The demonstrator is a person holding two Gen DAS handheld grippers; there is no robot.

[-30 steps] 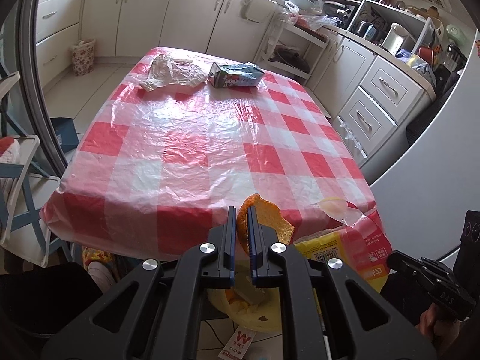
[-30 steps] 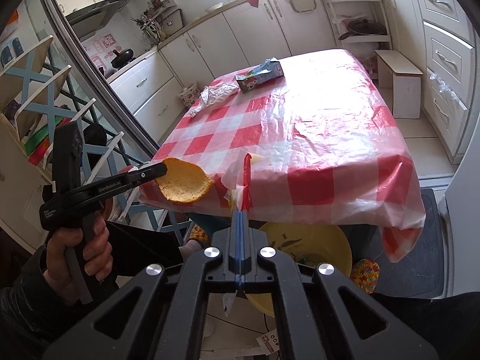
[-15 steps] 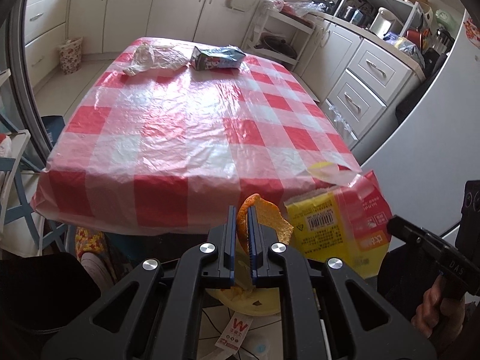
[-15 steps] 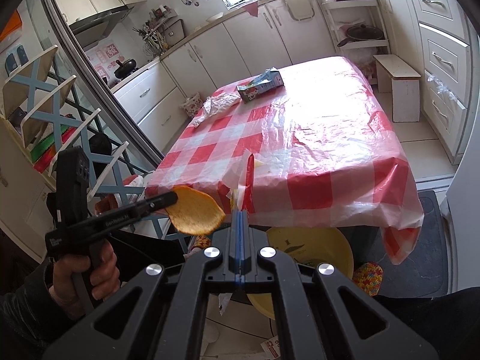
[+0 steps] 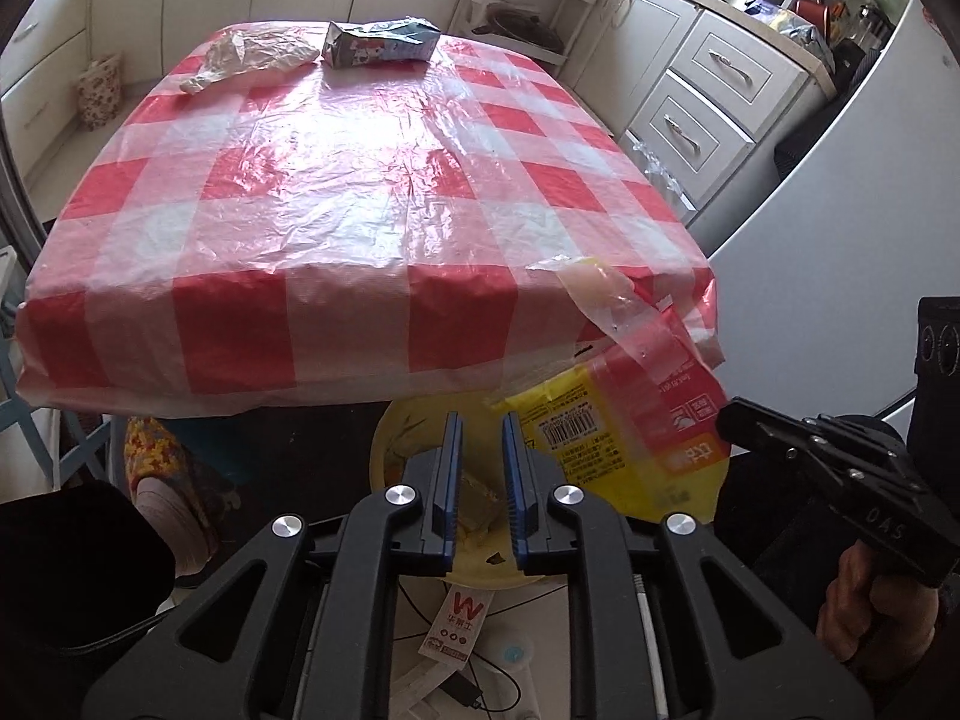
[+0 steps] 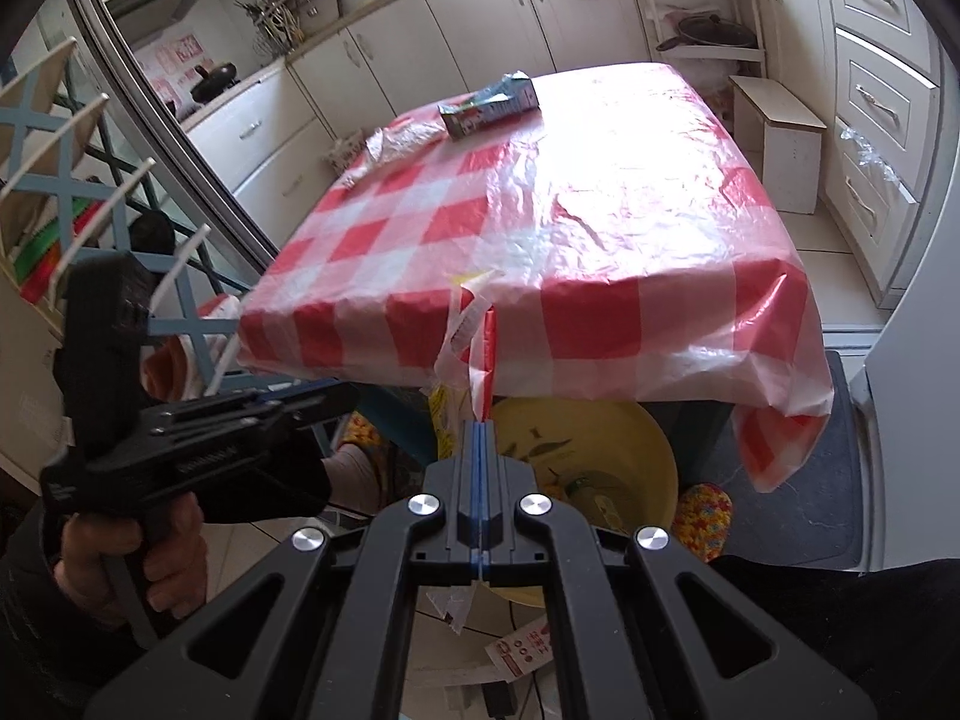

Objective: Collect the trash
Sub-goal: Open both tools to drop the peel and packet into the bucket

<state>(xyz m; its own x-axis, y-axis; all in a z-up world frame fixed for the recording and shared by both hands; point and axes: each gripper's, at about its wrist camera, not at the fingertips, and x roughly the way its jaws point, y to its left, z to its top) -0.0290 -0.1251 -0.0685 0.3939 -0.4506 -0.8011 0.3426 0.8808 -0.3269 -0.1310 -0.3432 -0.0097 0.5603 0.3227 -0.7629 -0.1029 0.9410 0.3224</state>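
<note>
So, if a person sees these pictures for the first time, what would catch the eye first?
Probably the red-and-white checked tablecloth filling the middle of both views, with a milk carton and crumpled plastic wrap at its far end. Next, the yellow snack wrapper pinched in the right gripper, hanging over the yellow bin below the table's near edge.

Glossy, wrinkled red-and-white checked plastic tablecloth [image 5: 336,192] ahead of matt black plastic left gripper [image 5: 482,480]. Shiny yellow-red printed plastic wrapper [image 5: 630,420] beside it; smooth yellow plastic bucket [image 6: 654,456] below.
</note>
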